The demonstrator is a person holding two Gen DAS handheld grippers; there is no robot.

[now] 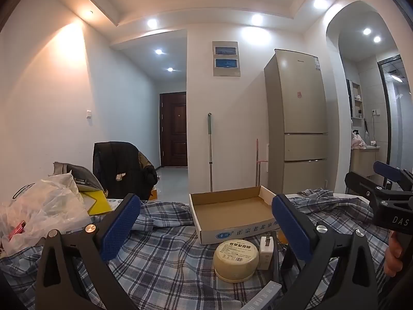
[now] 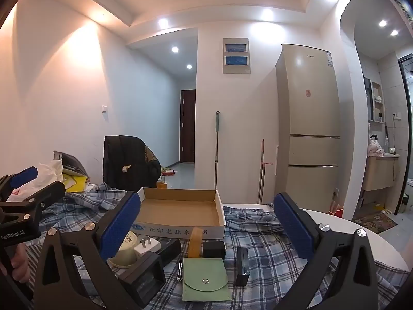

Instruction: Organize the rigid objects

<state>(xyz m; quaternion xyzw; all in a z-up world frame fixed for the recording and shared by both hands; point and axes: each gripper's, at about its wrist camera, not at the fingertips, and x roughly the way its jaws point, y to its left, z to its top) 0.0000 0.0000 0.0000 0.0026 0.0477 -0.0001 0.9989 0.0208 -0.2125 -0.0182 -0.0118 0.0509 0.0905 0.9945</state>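
Hovering agape: left gripper; right gripper; cardboard box empty.

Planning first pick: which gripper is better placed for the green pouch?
Right. The green pouch lies centred between the right gripper's open jaws; the left gripper's view shows only the round tin.

Bright ceiling spotlights glare; edges bend, corners perhaps vignetted.

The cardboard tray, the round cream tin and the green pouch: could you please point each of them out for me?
cardboard tray (image 2: pixel 180 213), right wrist view, on its bare inner floor.
round cream tin (image 1: pixel 236 252), left wrist view, on its labelled lid.
green pouch (image 2: pixel 205 273), right wrist view, on its front flap.
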